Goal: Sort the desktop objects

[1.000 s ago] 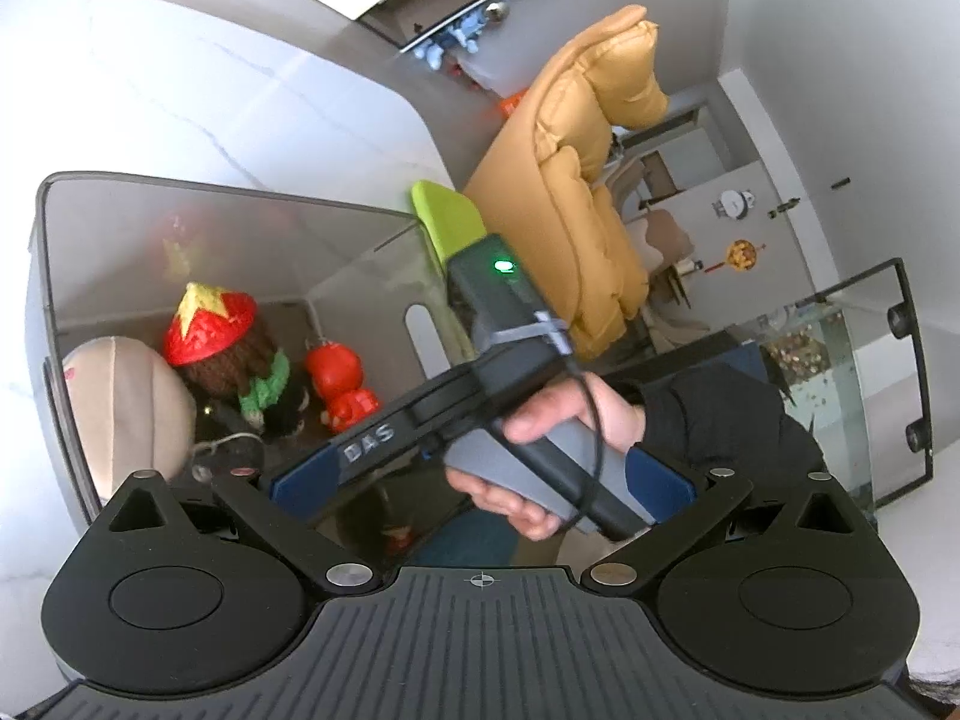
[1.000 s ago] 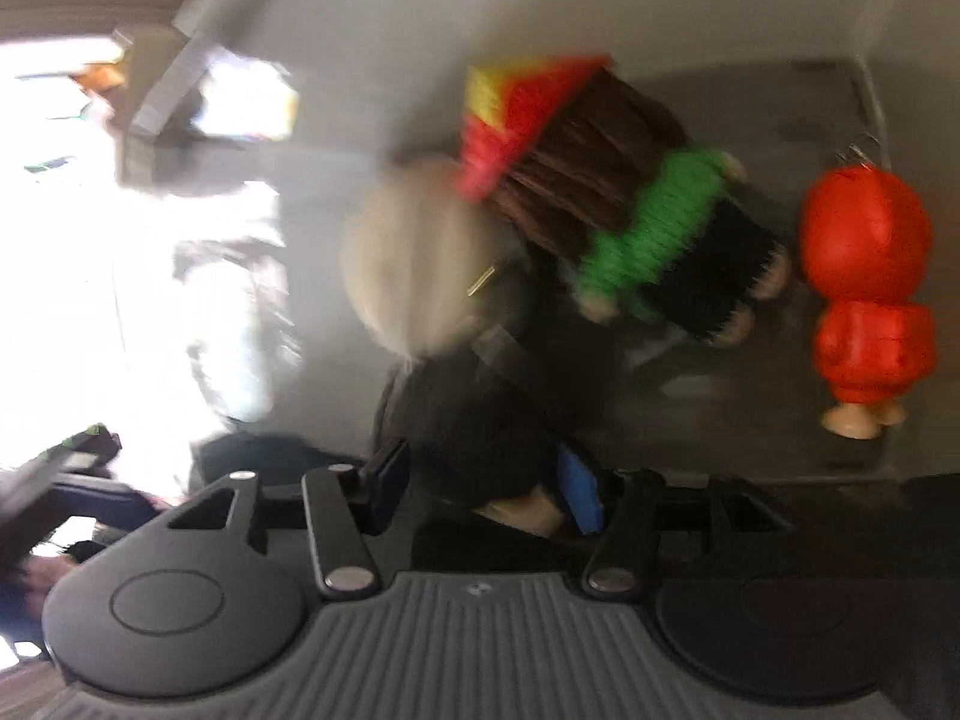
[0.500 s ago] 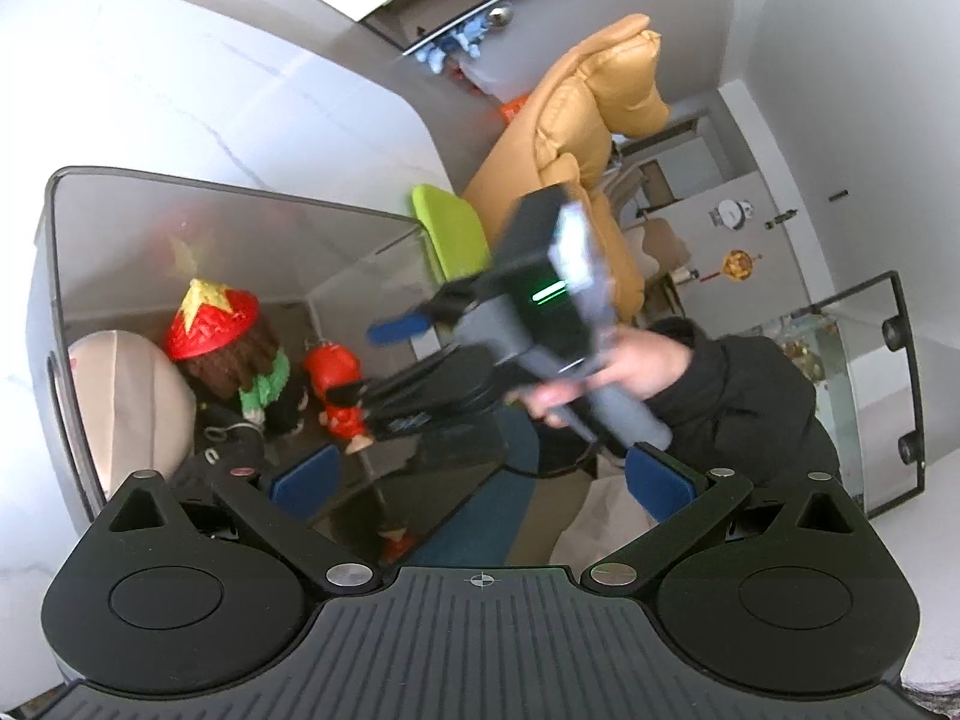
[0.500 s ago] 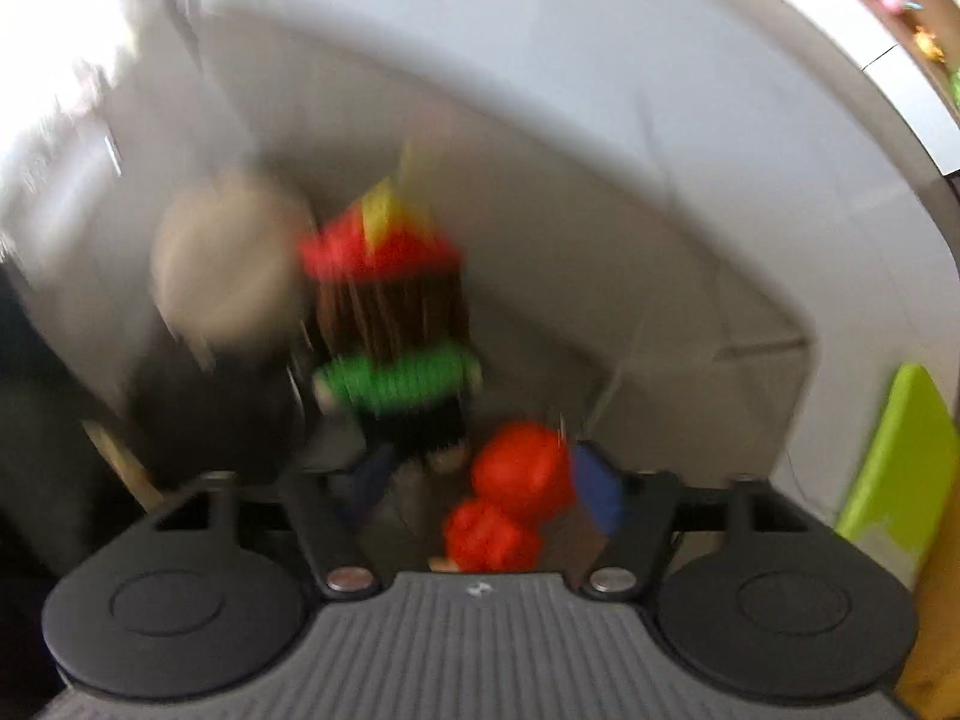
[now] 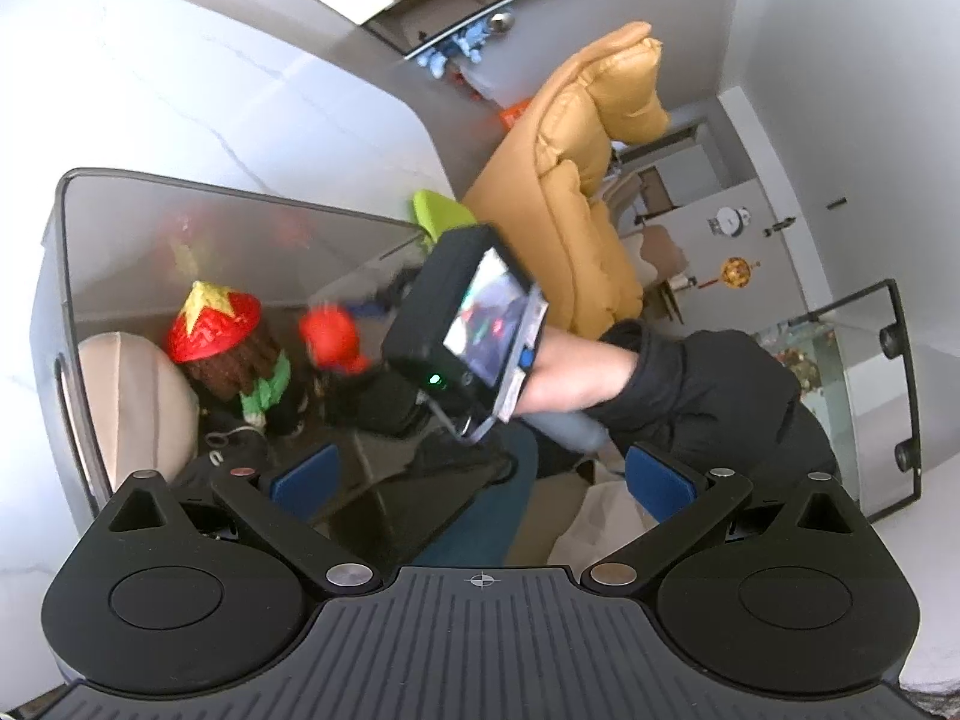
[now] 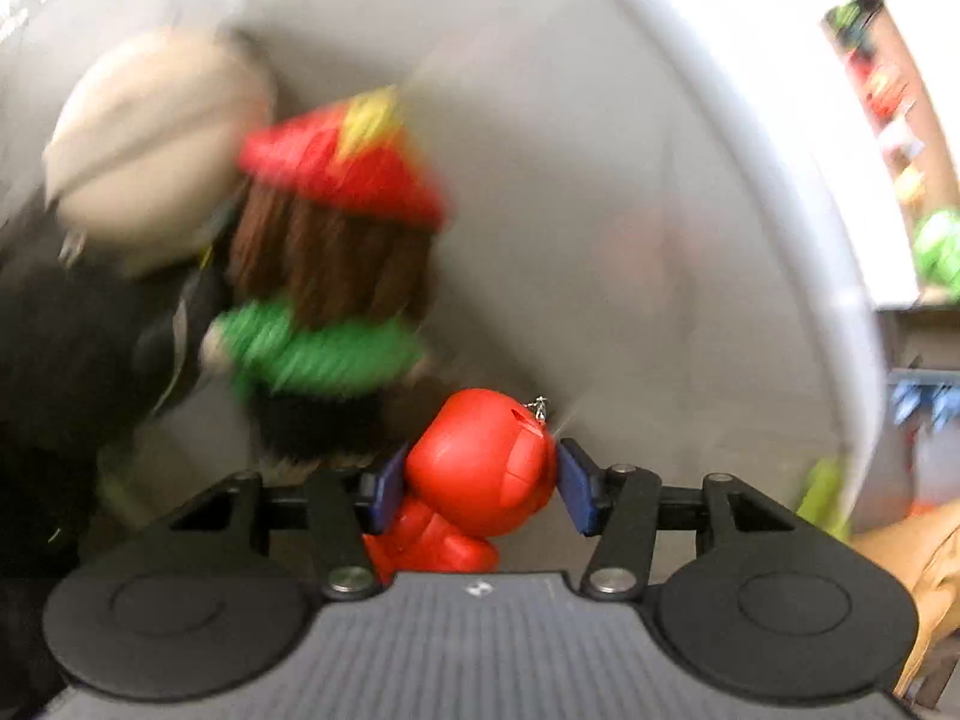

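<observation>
The right tool [image 6: 478, 487] is pointing down into the grey bin [image 5: 180, 204], its blue pads clamped on the round head of the red figure [image 6: 480, 468] — pads are touching both sides. The figure is sitting low in the bin, just beside the doll [image 6: 330, 264] with the red hat, and a beige ball [image 6: 150, 144] is lying behind. The left tool [image 5: 480, 480] is hovering near the bin's rim — fingers apart, holding nothing.
</observation>
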A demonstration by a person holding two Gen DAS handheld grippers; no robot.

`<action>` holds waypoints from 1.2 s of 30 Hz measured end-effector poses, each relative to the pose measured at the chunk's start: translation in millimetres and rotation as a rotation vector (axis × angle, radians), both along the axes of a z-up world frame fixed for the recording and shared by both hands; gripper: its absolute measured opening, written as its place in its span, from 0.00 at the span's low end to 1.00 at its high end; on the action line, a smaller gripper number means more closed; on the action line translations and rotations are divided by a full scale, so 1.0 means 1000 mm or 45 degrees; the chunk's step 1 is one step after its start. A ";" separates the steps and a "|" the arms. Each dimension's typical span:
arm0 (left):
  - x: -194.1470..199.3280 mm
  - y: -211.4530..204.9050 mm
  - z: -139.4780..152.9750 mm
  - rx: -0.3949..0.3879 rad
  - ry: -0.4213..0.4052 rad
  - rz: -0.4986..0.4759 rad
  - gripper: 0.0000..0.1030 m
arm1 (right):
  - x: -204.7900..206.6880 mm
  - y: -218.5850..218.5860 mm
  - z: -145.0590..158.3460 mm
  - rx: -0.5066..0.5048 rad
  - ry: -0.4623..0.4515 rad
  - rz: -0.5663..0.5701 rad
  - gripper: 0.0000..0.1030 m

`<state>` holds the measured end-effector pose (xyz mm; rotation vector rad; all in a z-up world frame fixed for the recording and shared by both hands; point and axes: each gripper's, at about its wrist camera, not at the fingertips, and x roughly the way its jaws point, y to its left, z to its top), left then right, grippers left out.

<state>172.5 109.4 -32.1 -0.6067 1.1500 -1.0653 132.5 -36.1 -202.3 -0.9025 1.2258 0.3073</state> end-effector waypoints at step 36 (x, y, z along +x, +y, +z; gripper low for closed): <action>0.004 0.003 -0.006 -0.020 0.041 0.041 1.00 | -0.005 -0.045 0.035 0.489 0.484 -0.401 0.63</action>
